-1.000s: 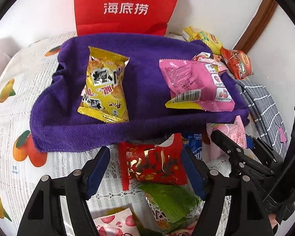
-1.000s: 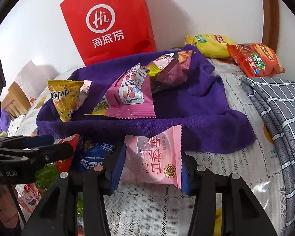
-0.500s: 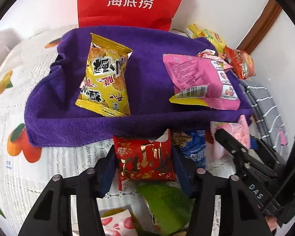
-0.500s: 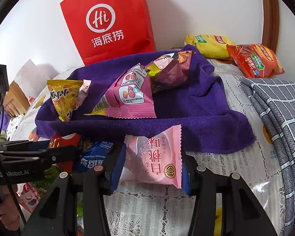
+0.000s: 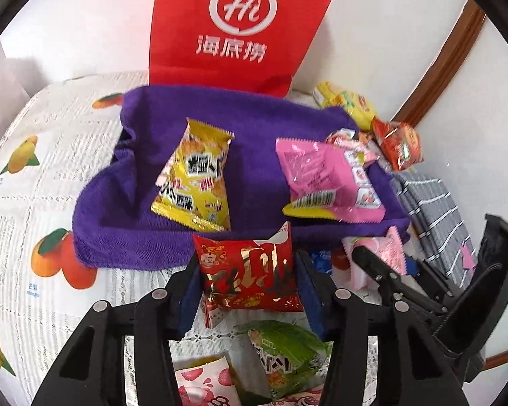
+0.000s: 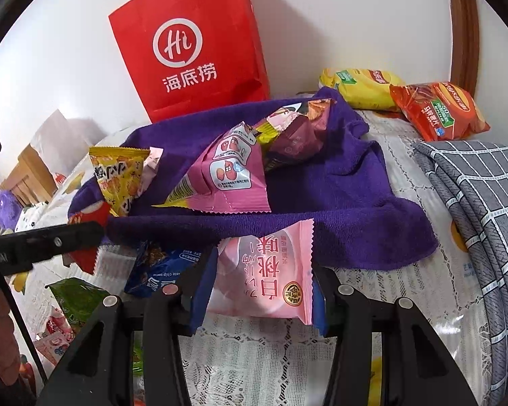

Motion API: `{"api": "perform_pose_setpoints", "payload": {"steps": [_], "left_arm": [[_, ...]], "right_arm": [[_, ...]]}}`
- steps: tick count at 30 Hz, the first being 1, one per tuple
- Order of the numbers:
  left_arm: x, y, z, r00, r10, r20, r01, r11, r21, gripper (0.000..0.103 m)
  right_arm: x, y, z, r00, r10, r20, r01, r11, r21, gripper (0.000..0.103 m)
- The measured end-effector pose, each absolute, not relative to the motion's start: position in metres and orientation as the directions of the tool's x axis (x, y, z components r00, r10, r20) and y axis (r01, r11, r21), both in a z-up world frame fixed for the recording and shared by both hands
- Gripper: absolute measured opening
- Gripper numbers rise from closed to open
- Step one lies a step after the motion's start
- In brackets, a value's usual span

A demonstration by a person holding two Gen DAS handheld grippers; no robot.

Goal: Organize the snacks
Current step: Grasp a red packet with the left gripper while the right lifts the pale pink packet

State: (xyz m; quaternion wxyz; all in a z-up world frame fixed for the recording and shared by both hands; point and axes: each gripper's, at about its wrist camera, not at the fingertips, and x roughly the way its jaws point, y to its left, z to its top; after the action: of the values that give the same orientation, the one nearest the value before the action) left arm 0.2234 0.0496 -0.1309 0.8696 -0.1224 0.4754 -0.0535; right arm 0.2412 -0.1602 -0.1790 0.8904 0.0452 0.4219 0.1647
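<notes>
Snacks gripped in both hands at the towel's near edge

Table, under a fruit-print lace cloth, carries everything; a red bag stands at its far edge against the wall. A purple towel lies in front of the bag, and on it rest a yellow pack toward its left side and a pink pack toward its right. Two more chip bags sit at the far right corner beside a grey checked cloth.

The left gripper has its fingers closed narrowly on a red packet, held flat with its long axis running across the jaws, right at the towel's near edge. The right gripper likewise clamps a pale pink packet, upright between the blue pads, its top corner just at the towel's near edge. Loose snacks, a green one and a blue one among them, lie on the table near both tools.

Judging by this, each packet goes forward onto the towel. The open towel lies straight ahead of both grippers; the left one faces the gap between the yellow and pink packs, the right one the bare stretch at the towel's right.
</notes>
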Motion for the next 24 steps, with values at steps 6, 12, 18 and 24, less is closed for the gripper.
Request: {"api": "perform_pose_setpoints", "payload": {"steps": [6, 12, 18, 24], "left_arm": [[0.222, 0.057, -0.122, 0.588, -0.204, -0.783, -0.027, 0.962, -0.27, 0.049], [0.222, 0.063, -0.118, 0.615, -0.223, -0.756, -0.031, 0.952, -0.305, 0.049], [0.22, 0.069, -0.114, 0.641, -0.221, -0.735, -0.04, 0.947, -0.32, 0.049], [0.219, 0.076, -0.112, 0.663, -0.202, -0.721, -0.061, 0.945, -0.32, 0.049]], "right_arm": [[0.234, -0.162, -0.169, 0.632, 0.356, -0.689, -0.284, 0.933, 0.222, 0.047], [0.225, -0.161, -0.159, 0.662, 0.402, -0.632, -0.331, 0.914, 0.234, 0.046], [0.217, -0.156, -0.153, 0.679, 0.425, -0.598, -0.369, 0.902, 0.223, 0.046], [0.217, -0.158, -0.15, 0.689, 0.439, -0.577, -0.351, 0.898, 0.264, 0.046]]}}
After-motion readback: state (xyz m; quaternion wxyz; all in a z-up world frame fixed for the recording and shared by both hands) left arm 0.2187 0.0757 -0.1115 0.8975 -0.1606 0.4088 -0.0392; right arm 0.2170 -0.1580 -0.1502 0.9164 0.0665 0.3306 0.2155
